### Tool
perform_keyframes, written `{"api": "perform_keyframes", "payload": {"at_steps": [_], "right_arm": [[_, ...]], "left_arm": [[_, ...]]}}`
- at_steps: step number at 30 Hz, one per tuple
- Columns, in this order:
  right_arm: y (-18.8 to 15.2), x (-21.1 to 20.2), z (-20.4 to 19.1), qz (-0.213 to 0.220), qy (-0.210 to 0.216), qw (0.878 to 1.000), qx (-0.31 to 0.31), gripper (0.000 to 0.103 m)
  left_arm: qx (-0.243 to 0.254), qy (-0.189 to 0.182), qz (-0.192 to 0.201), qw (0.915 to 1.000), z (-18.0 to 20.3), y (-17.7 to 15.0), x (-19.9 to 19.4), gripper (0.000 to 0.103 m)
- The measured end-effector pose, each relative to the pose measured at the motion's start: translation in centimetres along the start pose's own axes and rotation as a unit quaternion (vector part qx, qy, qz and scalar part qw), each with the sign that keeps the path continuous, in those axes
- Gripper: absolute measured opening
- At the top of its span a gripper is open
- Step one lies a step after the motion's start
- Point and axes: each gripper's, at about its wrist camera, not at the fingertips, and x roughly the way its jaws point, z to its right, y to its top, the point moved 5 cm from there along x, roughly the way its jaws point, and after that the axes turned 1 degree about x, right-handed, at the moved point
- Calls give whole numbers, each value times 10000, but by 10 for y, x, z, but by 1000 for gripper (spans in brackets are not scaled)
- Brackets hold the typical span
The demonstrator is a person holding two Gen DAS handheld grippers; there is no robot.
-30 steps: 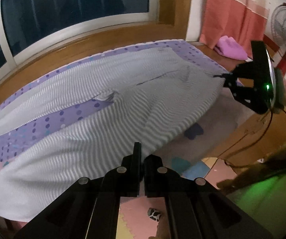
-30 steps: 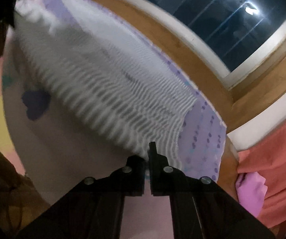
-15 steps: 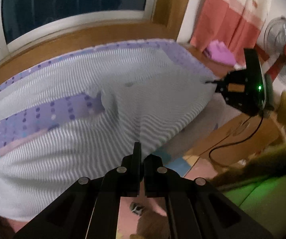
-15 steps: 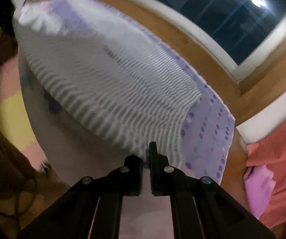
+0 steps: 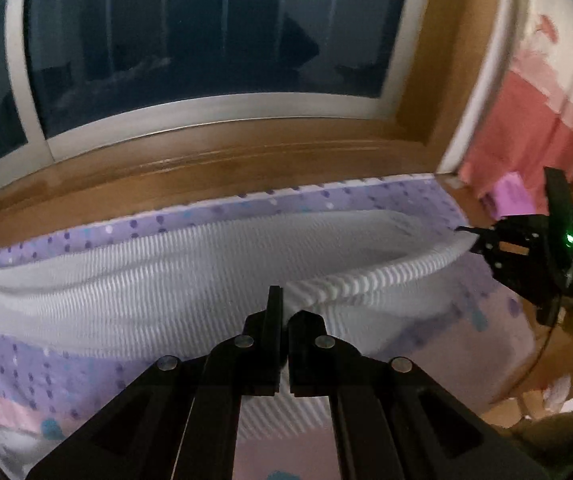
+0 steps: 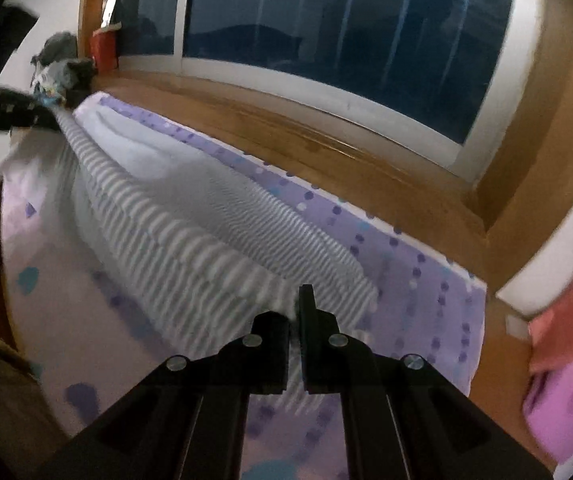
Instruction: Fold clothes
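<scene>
Both claws pinching striped garment (image 5: 134, 280) edge: left gripper (image 5: 284, 316), right gripper (image 6: 296, 312). Left view only: pink curtain (image 5: 534, 128). Right view only: red box (image 6: 104, 50) on sill.

garment (image 5: 134, 280): grey-white stripes | sheet (image 6: 418, 264): purple, dotted | curtain (image 5: 526, 128): red-pink

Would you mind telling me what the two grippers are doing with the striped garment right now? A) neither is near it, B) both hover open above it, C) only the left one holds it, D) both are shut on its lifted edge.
D: the left gripper and the right gripper are each shut on the garment, whose edge hangs stretched between them above the bed.
</scene>
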Motion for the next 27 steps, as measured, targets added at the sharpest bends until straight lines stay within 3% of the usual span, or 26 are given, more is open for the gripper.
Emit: {"api": "perform_keyframes", "payload": {"at_steps": [7, 13, 16, 20, 23, 27], "right_arm": [[8, 67, 24, -494, 222, 9980, 313, 3], [10, 106, 45, -859, 230, 9937, 684, 4], [11, 119, 57, -985, 247, 9893, 1051, 17], [6, 111, 83, -1060, -119, 9850, 1358, 54], [-1, 93, 100, -1005, -220, 9792, 1747, 55], [5, 71, 89, -761, -400, 9811, 1733, 55]], "left_arm": [[-75, 309, -499, 9982, -25, 25, 81, 1], [-133, 276, -896, 9955, -42, 28, 138, 2], [-221, 192, -1097, 9935, -51, 27, 165, 2], [-329, 30, -1227, 9919, -59, 20, 187, 5], [-117, 25, -1172, 9930, -56, 19, 186, 5], [51, 84, -1052, 9944, -51, 18, 181, 5]]}}
